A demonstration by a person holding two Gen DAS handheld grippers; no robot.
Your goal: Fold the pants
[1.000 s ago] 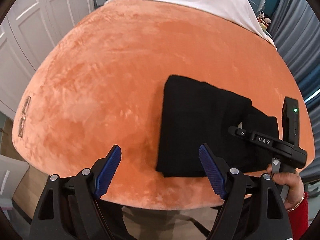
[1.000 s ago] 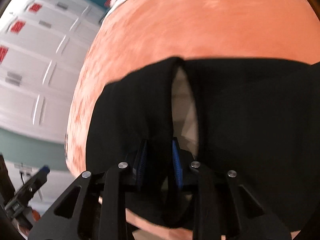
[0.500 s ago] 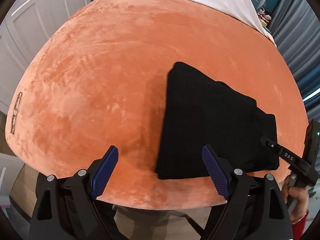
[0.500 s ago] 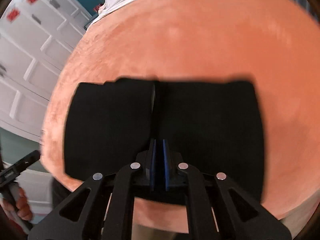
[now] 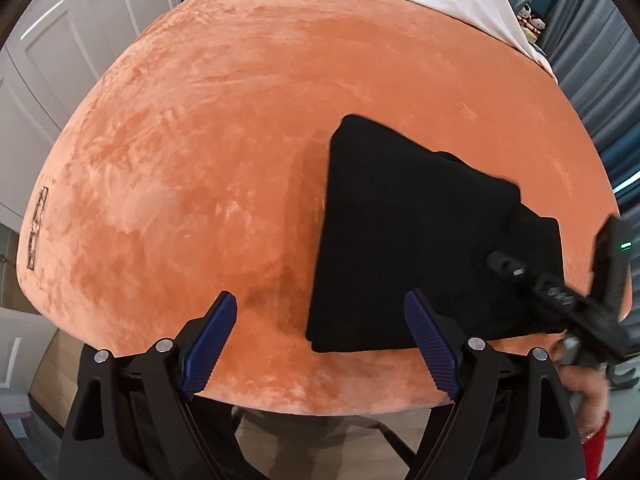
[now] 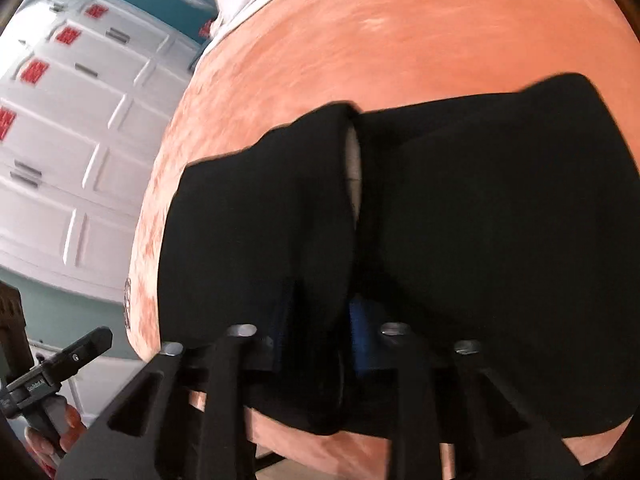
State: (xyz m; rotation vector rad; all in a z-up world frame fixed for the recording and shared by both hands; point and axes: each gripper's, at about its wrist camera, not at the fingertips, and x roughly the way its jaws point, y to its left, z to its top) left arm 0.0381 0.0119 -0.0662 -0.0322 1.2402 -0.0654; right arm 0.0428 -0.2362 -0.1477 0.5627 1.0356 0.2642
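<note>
matt black knit pants [image 5: 420, 240] on plush orange velvet bedcover [image 5: 240, 140]

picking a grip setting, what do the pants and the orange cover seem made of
Pants: black, matte, soft woven or knit cloth; it lies limp and shows no sheen, fibre unclear. Orange cover: plush velvet-like pile, with lighter and darker brushed streaks.

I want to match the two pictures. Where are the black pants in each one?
Left wrist view: the pants lie folded at right of centre, beyond the right-hand blue finger of the left gripper.
Right wrist view: the pants fill the middle and lower right, with a fold between the fingers of the right gripper.
Shared landmark: the orange blanket under the pants, also seen here.
</note>
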